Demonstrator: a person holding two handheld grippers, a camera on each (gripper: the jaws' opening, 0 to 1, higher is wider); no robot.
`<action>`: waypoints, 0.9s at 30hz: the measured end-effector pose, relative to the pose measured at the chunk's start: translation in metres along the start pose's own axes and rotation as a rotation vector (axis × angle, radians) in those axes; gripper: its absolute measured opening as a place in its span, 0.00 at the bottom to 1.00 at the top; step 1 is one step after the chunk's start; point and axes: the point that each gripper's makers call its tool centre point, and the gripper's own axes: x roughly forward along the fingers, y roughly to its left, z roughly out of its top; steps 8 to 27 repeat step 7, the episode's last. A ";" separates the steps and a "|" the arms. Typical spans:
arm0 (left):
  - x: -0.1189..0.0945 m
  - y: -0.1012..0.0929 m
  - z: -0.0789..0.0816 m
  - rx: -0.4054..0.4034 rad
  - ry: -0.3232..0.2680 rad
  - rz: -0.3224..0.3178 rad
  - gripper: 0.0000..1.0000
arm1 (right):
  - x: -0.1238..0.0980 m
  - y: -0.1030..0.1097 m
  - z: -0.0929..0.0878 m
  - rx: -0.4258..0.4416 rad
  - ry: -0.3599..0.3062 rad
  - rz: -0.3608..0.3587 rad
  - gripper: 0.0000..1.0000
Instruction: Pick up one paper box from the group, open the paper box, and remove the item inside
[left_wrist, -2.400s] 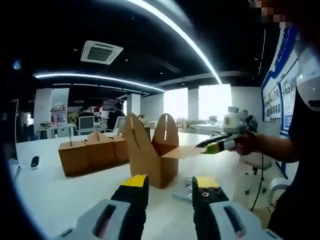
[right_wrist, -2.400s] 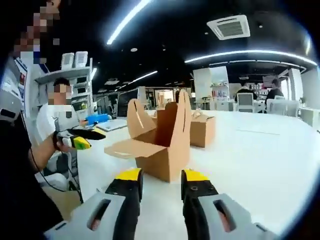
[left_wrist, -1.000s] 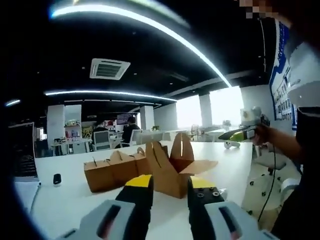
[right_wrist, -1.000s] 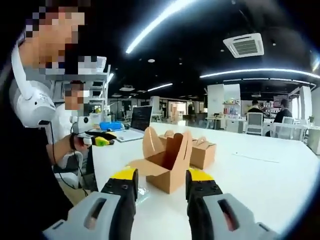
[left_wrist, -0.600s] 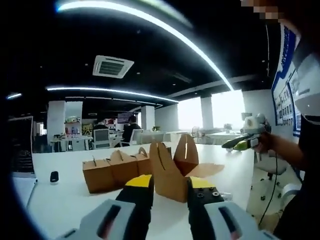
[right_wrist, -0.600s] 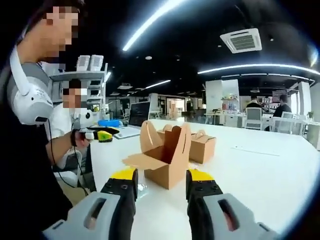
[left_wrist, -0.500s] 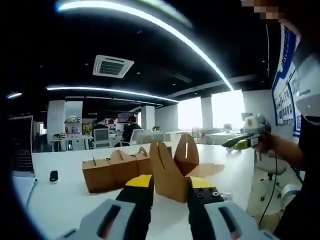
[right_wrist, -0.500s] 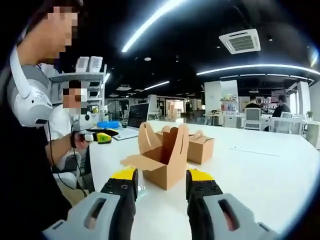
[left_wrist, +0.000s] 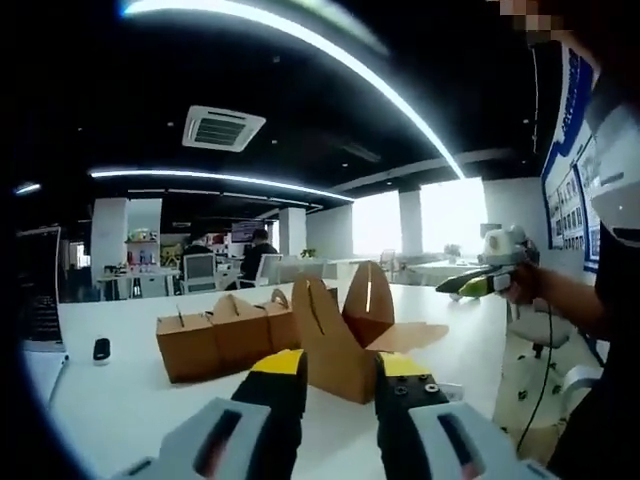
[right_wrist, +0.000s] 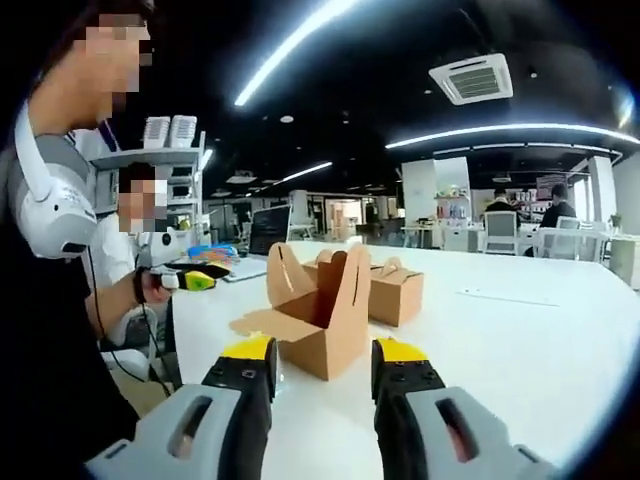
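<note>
Left gripper view: the left gripper (left_wrist: 338, 372) rises from the bottom with its yellow-tipped jaws apart and nothing between them.
Open paper box: the open paper box (left_wrist: 340, 340) stands on the white surface (left_wrist: 120, 400) just beyond the jaw tips, its two slotted flaps upright and one flap folded out flat toward the right.
Group: a row of closed boxes (left_wrist: 225, 335) sits just beside and behind the open one, to its left.
Item: a pale, flat item (left_wrist: 445, 392) lies on the surface at the foot of the open box; it is too blurred to say what it is.
Other gripper: the right gripper (left_wrist: 470, 285) comes in from the right, held up in a hand, well apart from the box.
Right gripper view: the right gripper (right_wrist: 322, 360) has its jaws apart and empty, the open paper box (right_wrist: 320, 320) just ahead of them with the closed boxes (right_wrist: 395, 290) behind it.
Left gripper seen here: the left gripper (right_wrist: 190, 278) is held at the left edge, off the surface.
Change since 2.4 s ago: the open box looks smaller and farther in both views and sits lower between the jaws; both cameras have pulled back, while the box stands where it stood.
</note>
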 end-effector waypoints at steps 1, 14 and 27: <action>0.000 -0.001 0.000 -0.006 -0.002 0.000 0.30 | 0.000 0.002 0.001 -0.006 0.002 0.007 0.39; -0.004 0.004 -0.004 -0.012 0.002 0.018 0.30 | -0.004 0.005 0.003 -0.016 -0.007 0.014 0.39; -0.004 0.004 -0.004 -0.012 0.002 0.018 0.30 | -0.004 0.005 0.003 -0.016 -0.007 0.014 0.39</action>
